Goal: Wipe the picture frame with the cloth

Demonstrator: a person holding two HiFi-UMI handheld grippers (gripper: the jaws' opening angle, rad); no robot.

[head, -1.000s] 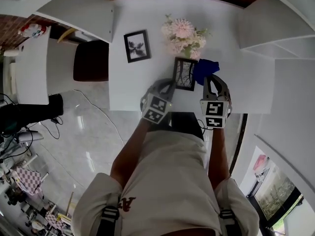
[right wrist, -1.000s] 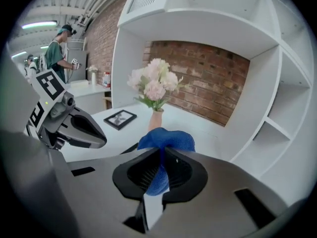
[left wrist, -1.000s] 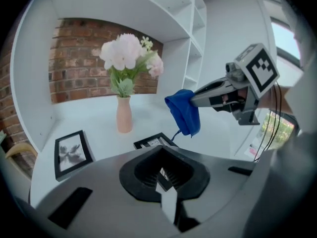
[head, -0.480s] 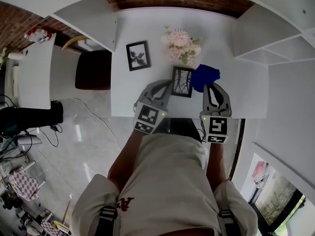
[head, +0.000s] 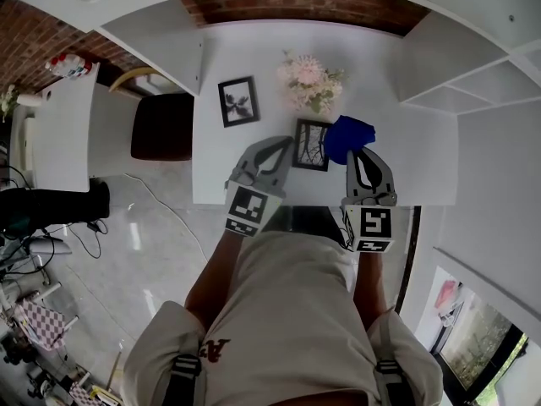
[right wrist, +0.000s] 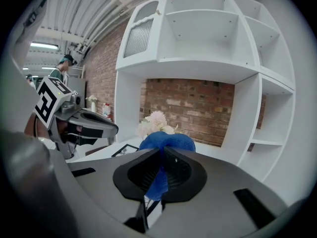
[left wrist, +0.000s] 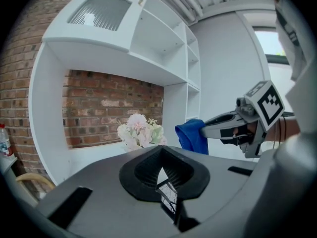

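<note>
Picture frame [head: 312, 145] is held upright, clamped by the left gripper [head: 286, 148]; blue cloth [head: 345, 135] is pinched in the right gripper [head: 361, 154] at the frame's right edge.

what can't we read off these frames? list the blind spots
- Left gripper view: the body of the left gripper hides all but a sliver of the picture frame.
- Right gripper view: the cloth, clamped in the right gripper, blocks most of the frame.
- Head view: whether cloth touches frame, and the frame's print, are too small to tell.
</note>
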